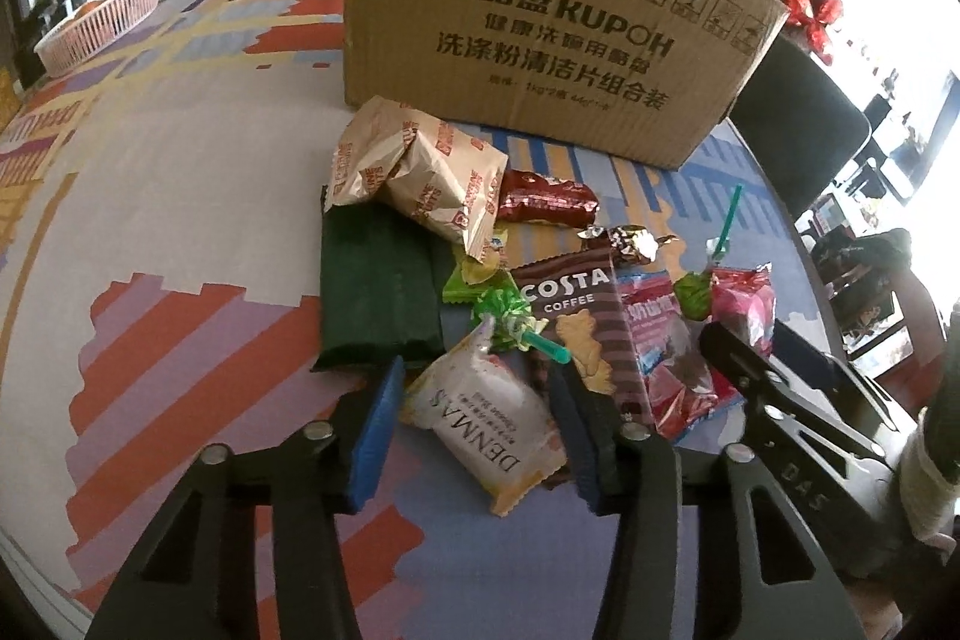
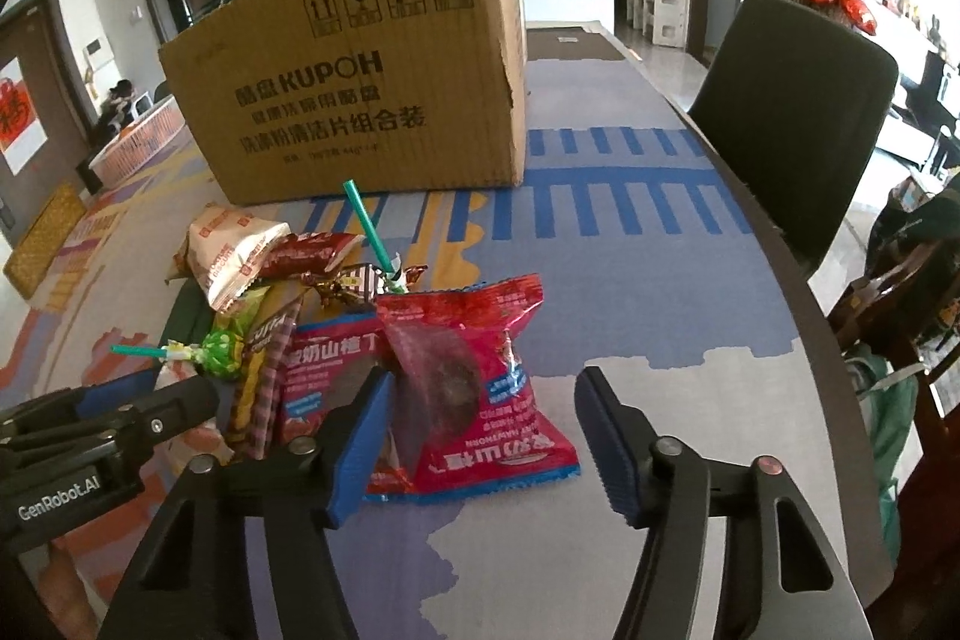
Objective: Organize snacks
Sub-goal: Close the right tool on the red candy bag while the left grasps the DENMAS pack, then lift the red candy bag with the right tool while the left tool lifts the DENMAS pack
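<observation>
While the snacks are being sorted beside the cardboard box, the left gripper is being held partly open around the white Denmas packet, which is lying between its blue pads with a gap showing at the left pad; no grip is being made yet. The right gripper is likewise being held about half open, with the red hawthorn packet lying just ahead of it, against its left pad and well clear of its right pad, so nothing is being held. Both packets are being overlapped by neighbours: the Costa coffee packet is lying just beyond the left gripper's right finger, and a green lollipop is resting just ahead of the white packet. As a judgement, several risks are being run. The lollipop stick or the Costa corner is likely to be caught in the closing jaws, so that two items are being lifted together. The slippery, puffed wrappers are liable to be squeezed out sideways. With the two grippers being worked so near each other, one is at risk of being knocked by the other, and the pile scattered across the tablecloth.
</observation>
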The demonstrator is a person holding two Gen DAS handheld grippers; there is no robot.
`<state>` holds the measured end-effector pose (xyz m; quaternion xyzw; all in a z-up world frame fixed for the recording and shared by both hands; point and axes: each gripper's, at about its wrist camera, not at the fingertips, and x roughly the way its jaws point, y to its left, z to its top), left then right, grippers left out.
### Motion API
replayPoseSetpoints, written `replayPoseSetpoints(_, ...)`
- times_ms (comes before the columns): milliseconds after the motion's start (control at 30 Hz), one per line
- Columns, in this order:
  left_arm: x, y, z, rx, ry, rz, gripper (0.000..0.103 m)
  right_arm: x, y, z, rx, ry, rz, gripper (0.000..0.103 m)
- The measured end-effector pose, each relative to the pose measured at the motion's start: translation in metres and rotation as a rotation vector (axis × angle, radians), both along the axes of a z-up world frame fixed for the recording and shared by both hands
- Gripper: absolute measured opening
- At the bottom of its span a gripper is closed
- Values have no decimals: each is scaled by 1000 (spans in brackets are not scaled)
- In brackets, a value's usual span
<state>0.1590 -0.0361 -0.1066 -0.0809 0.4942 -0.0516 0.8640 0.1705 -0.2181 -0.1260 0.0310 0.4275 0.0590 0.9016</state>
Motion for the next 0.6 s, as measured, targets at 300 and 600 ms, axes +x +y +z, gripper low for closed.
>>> replayPoseSetpoints(300, -2, 5, 1, -16, -4, -25, 24, -1, 6, -1, -14, 21, 20, 39)
replayPoseSetpoints(600, -18, 8, 9, -28, -41, -64, 13, -25, 15, 12, -15, 2, 51, 36)
